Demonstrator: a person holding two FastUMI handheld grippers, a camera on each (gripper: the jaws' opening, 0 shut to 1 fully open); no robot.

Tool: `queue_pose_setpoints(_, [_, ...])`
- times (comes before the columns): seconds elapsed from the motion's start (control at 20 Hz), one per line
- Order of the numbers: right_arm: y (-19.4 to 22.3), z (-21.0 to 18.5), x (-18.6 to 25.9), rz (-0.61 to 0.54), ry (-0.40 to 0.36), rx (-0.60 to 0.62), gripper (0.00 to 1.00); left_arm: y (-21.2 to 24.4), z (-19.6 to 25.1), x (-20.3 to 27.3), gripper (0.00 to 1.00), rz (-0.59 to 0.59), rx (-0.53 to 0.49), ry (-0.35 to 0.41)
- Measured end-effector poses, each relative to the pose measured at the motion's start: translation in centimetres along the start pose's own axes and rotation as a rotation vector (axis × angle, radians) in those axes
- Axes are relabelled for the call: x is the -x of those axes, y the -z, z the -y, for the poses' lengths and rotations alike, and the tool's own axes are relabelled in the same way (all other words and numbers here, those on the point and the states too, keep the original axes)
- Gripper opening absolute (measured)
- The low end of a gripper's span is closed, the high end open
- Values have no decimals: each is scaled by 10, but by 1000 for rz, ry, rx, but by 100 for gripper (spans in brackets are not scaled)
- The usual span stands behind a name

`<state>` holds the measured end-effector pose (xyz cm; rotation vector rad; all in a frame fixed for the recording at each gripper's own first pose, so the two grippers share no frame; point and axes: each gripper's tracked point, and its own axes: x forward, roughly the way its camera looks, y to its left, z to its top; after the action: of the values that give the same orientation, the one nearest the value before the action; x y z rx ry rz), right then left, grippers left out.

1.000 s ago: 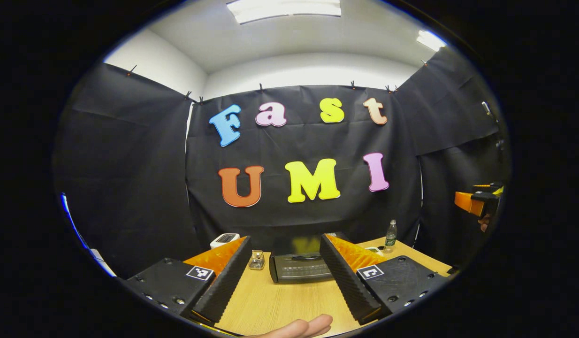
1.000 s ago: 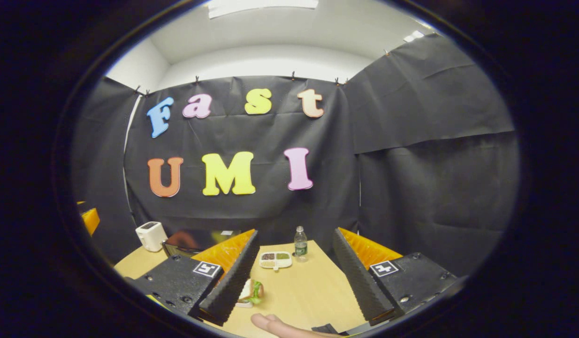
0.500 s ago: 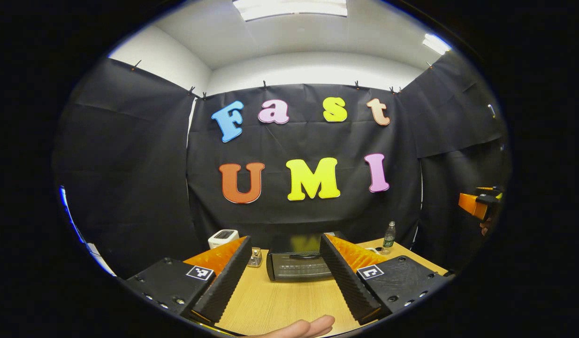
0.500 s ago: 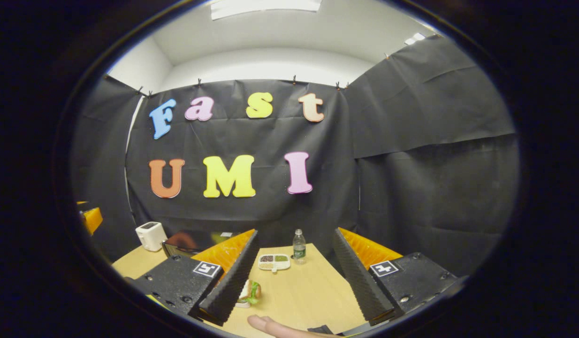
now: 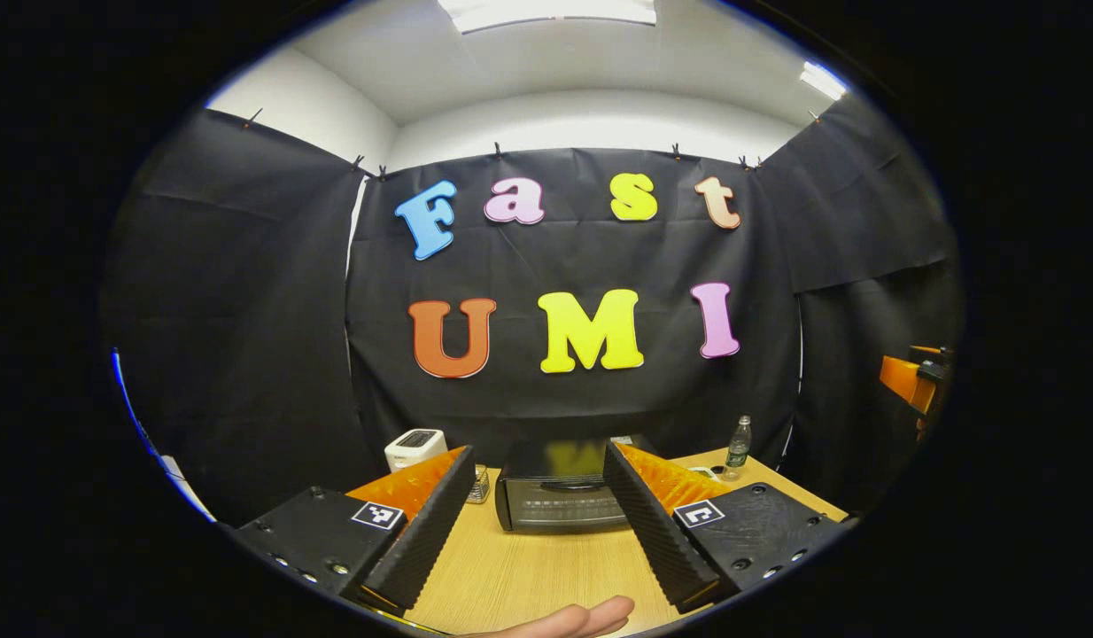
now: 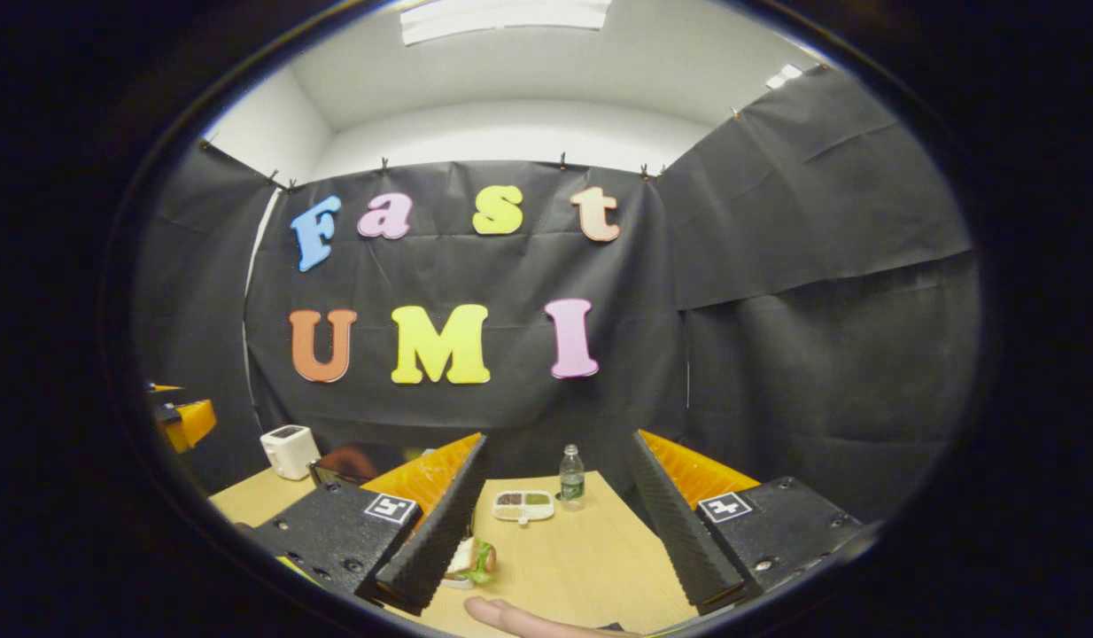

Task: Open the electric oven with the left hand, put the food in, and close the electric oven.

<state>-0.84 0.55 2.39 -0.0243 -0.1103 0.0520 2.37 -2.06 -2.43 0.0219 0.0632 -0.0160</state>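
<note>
In the left gripper view the black electric oven (image 5: pixel 560 501) stands on the wooden table (image 5: pixel 529 576) straight ahead, its door shut, framed between my fingers. My left gripper (image 5: pixel 538 523) is open, well short of the oven, holding nothing. In the right gripper view the food, a sandwich with green filling on a small white plate (image 6: pixel 471 563), lies beside my left finger. My right gripper (image 6: pixel 555 523) is open and holds nothing. The oven's corner (image 6: pixel 338 465) shows behind that finger. The other gripper (image 6: pixel 185 421) appears at the far left edge, and likewise the right gripper (image 5: pixel 910 381) at the far right.
A white toaster (image 5: pixel 414 447) and a small glass jar (image 5: pixel 478 486) stand left of the oven. A plastic bottle (image 6: pixel 571 477) and a divided white tray (image 6: pixel 523 505) sit at the table's far end. A person's fingertips (image 5: pixel 569 618) show at the bottom.
The left gripper has drifted slightly leftward, so the oven now sits more squarely between its fingers. The right gripper has tilted a little, shifting the tray and bottle in its view. Both stay open.
</note>
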Motion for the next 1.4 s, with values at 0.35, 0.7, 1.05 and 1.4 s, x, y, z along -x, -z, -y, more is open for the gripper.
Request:
queue_pose_setpoints(0.35, [8, -3, -29, -29, -33, 10, 92, 24, 32, -82, 95, -97, 39, 69])
queue_pose_setpoints(0.7, [3, -8, -49, -18, -59, 15, 92, 91, 66, -176, 96, -266, 41, 113])
queue_pose_setpoints(1.05, [18, 4, -67, -30, -42, 22, 100, 163, 69, -232, 96, -439, 8, 87])
queue_pose_setpoints(1.4, [23, 16, -71, -29, -29, 46, 92, 202, 71, -258, 96, -533, 53, 85])
